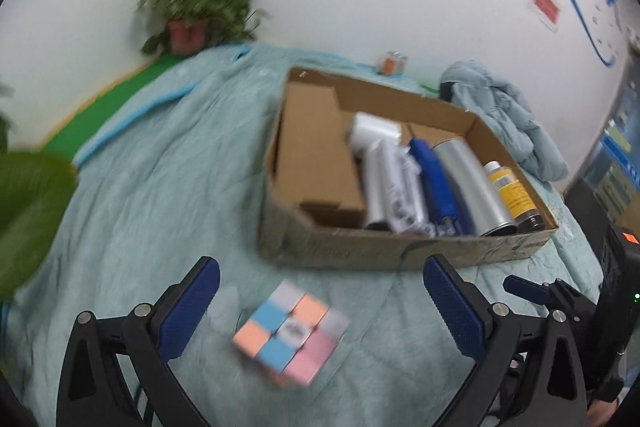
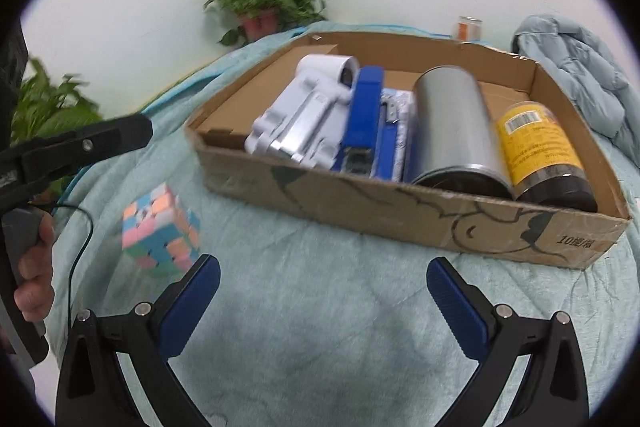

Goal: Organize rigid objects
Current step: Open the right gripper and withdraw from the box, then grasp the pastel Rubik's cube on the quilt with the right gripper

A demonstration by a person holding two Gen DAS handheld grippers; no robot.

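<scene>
A: Both sets of tongs gaping wide rn, nothing in either. Left tongs [image 1: 320,311] are right over the cube [image 1: 290,331], w/ the cube lying between the blue pads but not touched. Right tongs [image 2: 323,301] hang over bare blanket [image 2: 320,307].

B: So the cube's the job?

A: I'd guess so, it's the only loose rigid thing near, sitting on the quilted cover on the tabletop, just short of the cardboard box [image 1: 384,251]. From the right wrist view it shows off to the left [image 2: 162,229], below the other tool's nose.

B: How'd it handle?

A: Prob light, hard plastic, stiff, won't squash. Faces smooth, so maybe a bit slippery; layers can twist if pinched off-centre. Take it flat face to flat face, across the middle, not on corners. It sits skewed to the pads, so a wrist turn first imo.

B: And farther on?

A: Box already has a white gadget [image 2: 308,107], a blue stapler [image 2: 362,119], a steel can [image 2: 456,131], and a yellow-label jar [image 2: 540,147], all lying down. Free space at the box's left end. Beyond that a potted plant [image 1: 192,11] by the wall, a bundled jacket [image 2: 580,75].
</scene>
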